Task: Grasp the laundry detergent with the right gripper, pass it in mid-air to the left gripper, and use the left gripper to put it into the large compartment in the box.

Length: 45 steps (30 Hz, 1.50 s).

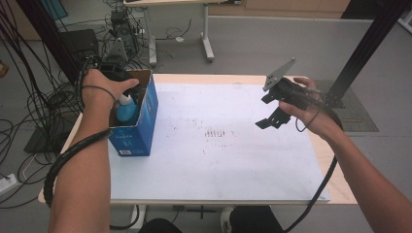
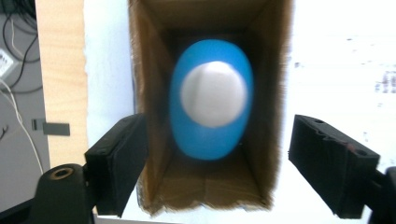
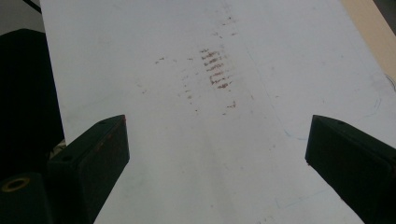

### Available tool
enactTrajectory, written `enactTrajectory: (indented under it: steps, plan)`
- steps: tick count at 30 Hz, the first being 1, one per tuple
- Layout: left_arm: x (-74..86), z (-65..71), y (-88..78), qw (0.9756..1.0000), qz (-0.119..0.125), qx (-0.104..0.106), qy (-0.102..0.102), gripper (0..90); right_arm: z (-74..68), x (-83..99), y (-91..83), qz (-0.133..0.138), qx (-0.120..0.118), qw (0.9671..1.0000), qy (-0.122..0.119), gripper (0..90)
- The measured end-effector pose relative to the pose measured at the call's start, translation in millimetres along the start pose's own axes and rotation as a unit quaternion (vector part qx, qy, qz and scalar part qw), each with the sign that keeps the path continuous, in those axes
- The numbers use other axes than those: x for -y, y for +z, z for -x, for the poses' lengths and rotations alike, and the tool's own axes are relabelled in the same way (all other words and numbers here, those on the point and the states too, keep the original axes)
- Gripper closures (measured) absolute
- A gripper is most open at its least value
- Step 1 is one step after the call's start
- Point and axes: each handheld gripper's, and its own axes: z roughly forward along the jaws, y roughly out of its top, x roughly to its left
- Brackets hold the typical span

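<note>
Stained white table stands amid floor cables.

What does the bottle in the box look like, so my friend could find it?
Look at the white table, then its left edge, where a blue cardboard box stands open. Inside stands the bottle: round, bright blue, with a white cap, the only thing in there.
</note>
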Motion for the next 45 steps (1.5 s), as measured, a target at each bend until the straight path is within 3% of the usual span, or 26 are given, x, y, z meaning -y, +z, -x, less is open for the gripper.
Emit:
enactTrajectory:
  steps: [5, 11, 17, 24, 36, 45]
  plan:
    - [1.5, 23.8, -10.1, 0.9992, 0.014, 0.013, 0.034, 14.1, 3.3, -0.5, 1.5, -0.007, 0.003, 1.0000, 0.000, 6.0]
    - [1.6, 55.6, -17.7, 0.9965, 0.025, 0.027, 0.075, 11.1, 8.9, 1.0, 4.3, -0.016, 0.000, 0.9998, 0.008, 6.2]
    - [1.2, 79.6, -18.2, 0.9939, 0.030, 0.034, 0.100, 10.2, 16.2, 4.6, 5.9, -0.024, -0.002, 0.9996, 0.015, 6.3]
    - [-1.5, 101.0, -15.2, 0.9919, 0.032, 0.042, 0.116, 9.4, 25.3, 12.4, 4.1, -0.027, 0.000, 0.9992, 0.028, 6.3]
    - [-1.3, 123.1, -15.5, 0.9890, 0.041, 0.049, 0.133, 9.5, 26.5, 18.7, -1.6, -0.031, 0.006, 0.9989, 0.034, 6.3]
    - [-2.4, 127.0, -14.3, 0.9884, 0.040, 0.051, 0.138, 9.6, 26.3, 18.4, -1.8, -0.033, 0.007, 0.9989, 0.033, 6.3]
